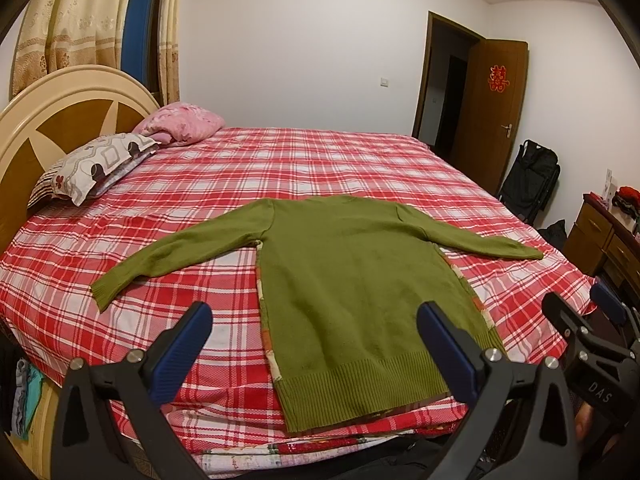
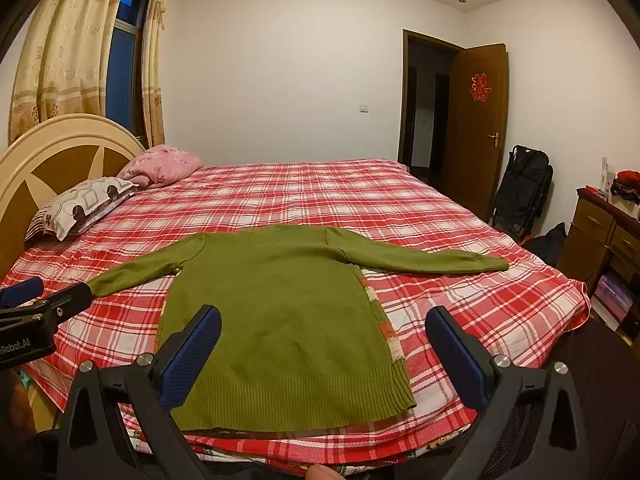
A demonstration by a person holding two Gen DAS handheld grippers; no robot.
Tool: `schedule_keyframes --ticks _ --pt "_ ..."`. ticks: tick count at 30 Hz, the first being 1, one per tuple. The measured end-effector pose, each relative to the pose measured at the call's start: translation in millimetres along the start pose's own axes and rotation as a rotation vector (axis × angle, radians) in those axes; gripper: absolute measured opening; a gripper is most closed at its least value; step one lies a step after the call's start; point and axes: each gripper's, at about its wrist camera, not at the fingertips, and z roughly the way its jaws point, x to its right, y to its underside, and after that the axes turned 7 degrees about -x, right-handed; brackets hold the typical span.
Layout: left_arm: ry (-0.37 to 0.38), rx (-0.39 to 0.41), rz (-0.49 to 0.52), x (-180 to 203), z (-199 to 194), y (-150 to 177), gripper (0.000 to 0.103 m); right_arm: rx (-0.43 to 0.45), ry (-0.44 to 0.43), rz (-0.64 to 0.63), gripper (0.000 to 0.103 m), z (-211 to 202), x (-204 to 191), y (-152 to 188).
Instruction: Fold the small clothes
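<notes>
A green knit sweater (image 1: 352,280) lies flat on the red plaid bed (image 1: 320,168), back up, both sleeves spread out to the sides, ribbed hem at the near edge. A patterned edge shows along its sides. It also shows in the right wrist view (image 2: 280,320). My left gripper (image 1: 316,344) is open and empty, just above the hem near the bed's front edge. My right gripper (image 2: 324,348) is open and empty, above the hem too. The right gripper shows at the right edge of the left wrist view (image 1: 580,320); the left gripper shows at the left edge of the right wrist view (image 2: 44,300).
Two pillows (image 1: 100,160) lie by the wooden headboard (image 1: 60,120) at the left. A wooden dresser (image 1: 600,240) and a black folded stroller (image 1: 532,176) stand to the right of the bed. An open door (image 1: 488,112) is at the back right.
</notes>
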Motion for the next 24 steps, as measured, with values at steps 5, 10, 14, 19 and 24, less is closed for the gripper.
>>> schedule_keyframes --ticks 5,10,14,19,24 --pt "0.001 -0.002 0.0 0.7 0.4 1.2 0.103 -0.001 0.0 0.001 0.102 0.1 0.0 -0.1" --pt "0.0 -0.004 0.001 1.1 1.2 0.6 0.103 -0.001 -0.001 0.001 0.102 0.2 0.3 -0.4" --pt "0.0 -0.006 0.0 1.7 1.1 1.2 0.103 -0.002 -0.001 0.001 0.102 0.2 0.2 -0.3" --pt "0.003 -0.012 -0.001 0.5 3.2 0.4 0.103 -0.002 -0.001 0.001 0.102 0.3 0.1 -0.1" --pt "0.003 -0.013 -0.002 0.5 3.4 1.0 0.103 -0.002 -0.001 0.002 0.102 0.4 0.3 -0.1"
